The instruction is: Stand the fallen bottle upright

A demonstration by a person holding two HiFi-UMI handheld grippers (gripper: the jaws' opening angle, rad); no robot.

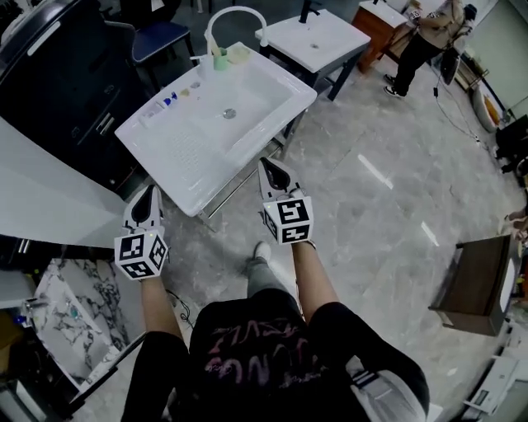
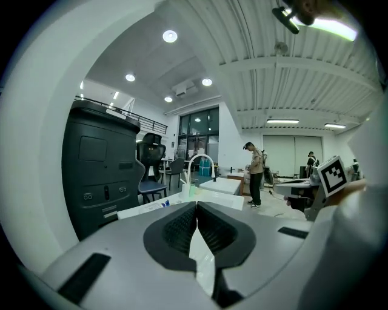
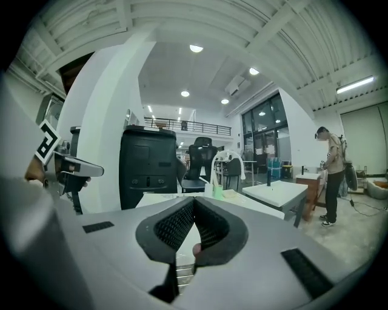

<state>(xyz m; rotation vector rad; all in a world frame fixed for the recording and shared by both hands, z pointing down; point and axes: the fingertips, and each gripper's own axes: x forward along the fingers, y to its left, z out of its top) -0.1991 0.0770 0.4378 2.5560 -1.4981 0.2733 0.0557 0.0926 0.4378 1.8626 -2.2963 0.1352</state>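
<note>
Before the white sink, left gripper and right gripper hang closed and empty; green bottle, pose unclear, sits beside the faucet, so the approach likely comes first, then a reach across the basin

**A:** Indoor hall, bright and even. In the left gripper view, round ceiling lights and a strip lamp glow overhead.
**B:** Any glare?
**A:** In the head view, pale streaks shine on the polished floor. Shadows are soft.
**B:** And sharpness?
**A:** Both gripper views bend toward black, rounded edges. The left gripper, close to the lens, looks slightly soft.
</note>
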